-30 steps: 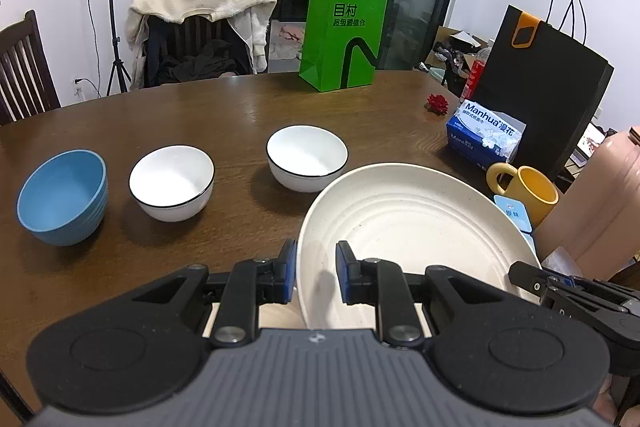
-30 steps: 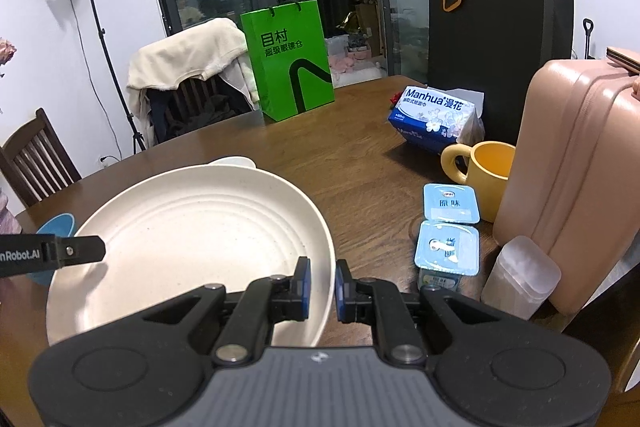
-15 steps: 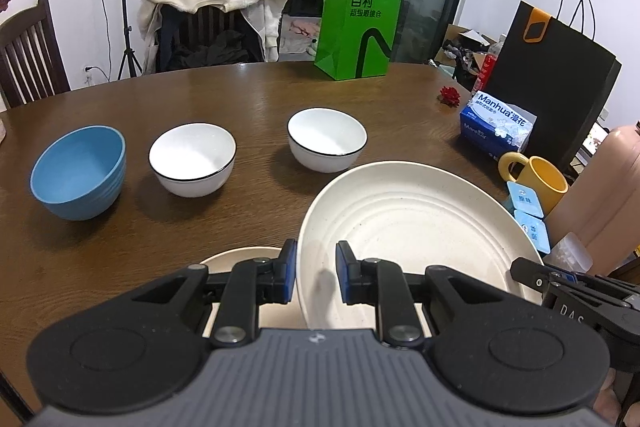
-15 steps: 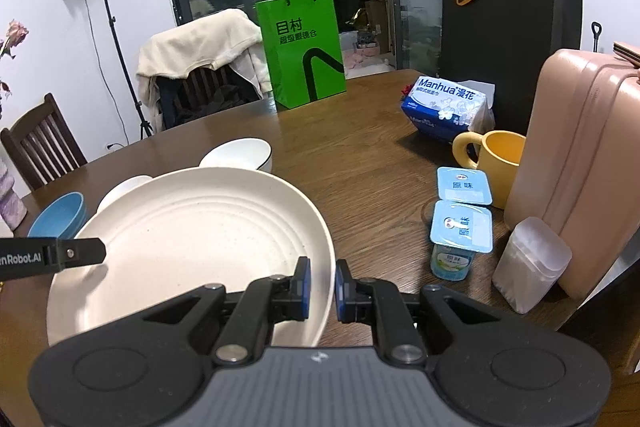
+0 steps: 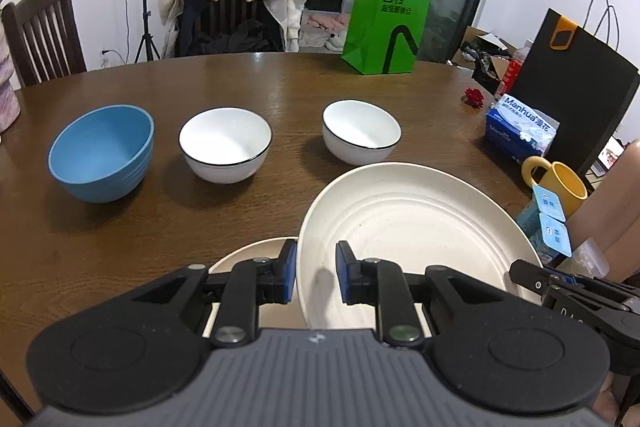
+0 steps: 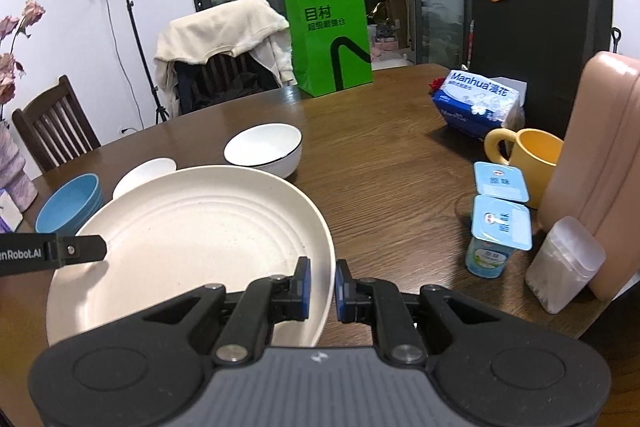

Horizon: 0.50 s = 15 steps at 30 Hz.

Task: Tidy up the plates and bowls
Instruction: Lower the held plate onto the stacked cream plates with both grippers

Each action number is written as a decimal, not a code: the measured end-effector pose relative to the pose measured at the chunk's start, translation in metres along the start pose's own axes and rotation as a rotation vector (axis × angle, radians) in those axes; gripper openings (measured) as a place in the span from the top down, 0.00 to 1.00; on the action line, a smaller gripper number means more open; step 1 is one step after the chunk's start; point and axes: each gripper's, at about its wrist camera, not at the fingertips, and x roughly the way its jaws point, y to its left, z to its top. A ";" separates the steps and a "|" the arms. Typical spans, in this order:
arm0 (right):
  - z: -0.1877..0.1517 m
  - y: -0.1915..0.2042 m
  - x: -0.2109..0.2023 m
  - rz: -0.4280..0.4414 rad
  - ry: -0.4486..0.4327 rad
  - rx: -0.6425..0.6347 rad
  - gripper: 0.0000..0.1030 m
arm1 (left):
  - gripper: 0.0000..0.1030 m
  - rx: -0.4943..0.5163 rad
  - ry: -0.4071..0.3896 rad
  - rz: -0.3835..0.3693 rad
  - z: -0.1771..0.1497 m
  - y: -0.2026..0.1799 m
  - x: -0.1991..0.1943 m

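Over the near edge of the tabletop (image 5: 100, 239) we find the large cream plate (image 5: 412, 223) held clear of the wood by both tools at once: the left tongs (image 5: 316, 277) are clamped on its rim at about nine o'clock of the plate, and the right tongs (image 6: 319, 287) are clamped on the opposite rim at about three o'clock, each pair of blue pads pinching the rim between them. Beneath the plate's left side, at about eight o'clock of it in the left wrist view, a second cream plate (image 5: 256, 251) lies flat on the tabletop, partly covered by the tool. We judge the step in hand to be the stacking of the large plate onto this lower one; it is not yet set down, and how much gap remains we cannot tell. Beyond, toward twelve o'clock, three bowls stand in a row, well apart from one another and unstacked: a blue bowl (image 5: 102, 153) at the left, a white bowl (image 5: 225, 143) in the middle and another white bowl (image 5: 361, 131) at the right. In our assessment the plates are nearly dealt with, while the bowls remain wholly outstanding. A yellow mug (image 6: 528, 151) and yoghurt cups (image 6: 500, 227) at the right lie outside the task.
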 end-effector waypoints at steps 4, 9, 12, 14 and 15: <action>0.000 0.007 0.006 0.008 0.007 -0.013 0.88 | 0.80 -0.013 0.006 0.007 -0.002 0.008 0.002; -0.001 0.014 0.012 0.020 0.014 -0.025 0.88 | 0.80 -0.030 0.025 0.020 -0.004 0.021 0.006; -0.002 0.019 0.016 0.031 0.024 -0.027 0.88 | 0.80 -0.039 0.032 0.027 -0.005 0.027 0.009; -0.004 0.022 0.019 0.036 0.031 -0.030 0.88 | 0.80 -0.044 0.037 0.031 -0.006 0.031 0.011; -0.004 0.024 0.021 0.038 0.034 -0.032 0.88 | 0.80 -0.046 0.038 0.033 -0.007 0.033 0.012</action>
